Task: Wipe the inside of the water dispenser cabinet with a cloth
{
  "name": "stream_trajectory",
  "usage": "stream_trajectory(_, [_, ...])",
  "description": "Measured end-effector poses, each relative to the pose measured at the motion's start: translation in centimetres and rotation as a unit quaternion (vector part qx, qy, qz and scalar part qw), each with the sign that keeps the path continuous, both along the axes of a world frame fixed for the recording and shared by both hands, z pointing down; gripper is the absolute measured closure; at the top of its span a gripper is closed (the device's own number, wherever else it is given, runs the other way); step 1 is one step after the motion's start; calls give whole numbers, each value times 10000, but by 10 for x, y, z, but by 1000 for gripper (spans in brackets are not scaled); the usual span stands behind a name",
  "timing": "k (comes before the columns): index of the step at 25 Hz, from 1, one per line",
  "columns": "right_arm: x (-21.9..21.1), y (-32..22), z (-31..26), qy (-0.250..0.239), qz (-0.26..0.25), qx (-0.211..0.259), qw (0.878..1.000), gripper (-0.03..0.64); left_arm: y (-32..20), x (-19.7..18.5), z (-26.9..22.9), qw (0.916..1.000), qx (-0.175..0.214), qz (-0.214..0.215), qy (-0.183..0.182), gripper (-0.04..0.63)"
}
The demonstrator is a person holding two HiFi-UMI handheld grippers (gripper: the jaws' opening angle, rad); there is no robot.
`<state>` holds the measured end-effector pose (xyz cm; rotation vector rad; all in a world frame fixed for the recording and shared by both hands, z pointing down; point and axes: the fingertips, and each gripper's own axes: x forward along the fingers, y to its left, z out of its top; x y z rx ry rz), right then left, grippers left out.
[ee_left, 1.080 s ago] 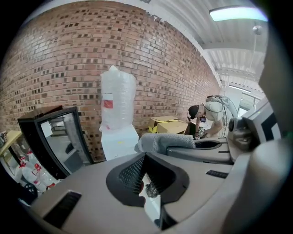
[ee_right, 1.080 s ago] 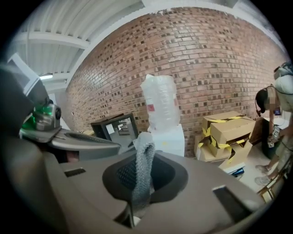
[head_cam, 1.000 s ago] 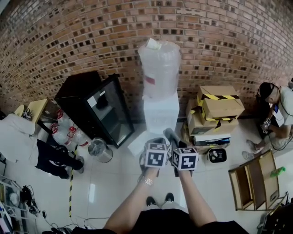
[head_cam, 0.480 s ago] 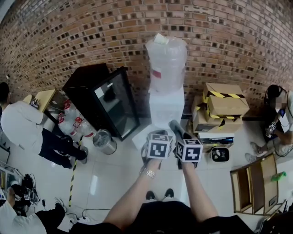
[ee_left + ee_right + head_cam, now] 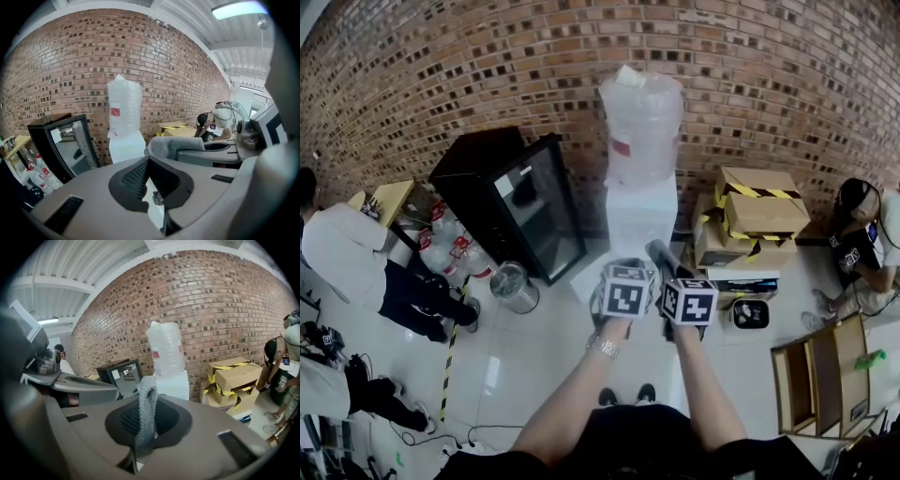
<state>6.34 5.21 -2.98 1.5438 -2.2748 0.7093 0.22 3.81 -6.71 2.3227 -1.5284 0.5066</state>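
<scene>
The white water dispenser [image 5: 641, 214] stands against the brick wall with a plastic-wrapped bottle [image 5: 641, 120] on top. It also shows in the left gripper view [image 5: 125, 145] and the right gripper view [image 5: 174, 383]. I hold both grippers side by side at mid-height, a step short of the dispenser. My right gripper [image 5: 660, 259] is shut on a grey cloth [image 5: 147, 420], which sticks up between its pads. The cloth's end [image 5: 176, 145] shows beside my left gripper [image 5: 149, 161]. That left gripper [image 5: 623, 272] is shut with nothing in it.
A black cabinet with a glass door [image 5: 514, 214] stands left of the dispenser, with a metal bin [image 5: 514, 287] and water bottles [image 5: 448, 251] beside it. Taped cardboard boxes [image 5: 748, 220] are stacked at the right. People sit at the far left [image 5: 356, 267] and right [image 5: 862, 244]. A wooden shelf [image 5: 817, 380] lies on the floor.
My view has shifted slightly toward the dispenser. Both grippers keep the same pose, the cloth still in the right one. People at the left have moved.
</scene>
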Motion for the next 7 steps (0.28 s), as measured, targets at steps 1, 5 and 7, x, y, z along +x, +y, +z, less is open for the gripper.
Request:
stream_trajectory(1, [-1,-1,-1,-11,-4,3,10000,595,-1,0,-1,10000,4,0,-1,594])
stream_trajectory(5, [-4,-3,-5,-45,-33,20,10000,595,-3,-2,-4,10000,11,-9,6,594])
stream_trajectory(7, [-5,-4,-5,-57,-39,18,10000,595,-5,-3,-4,10000,21,-10,16,594])
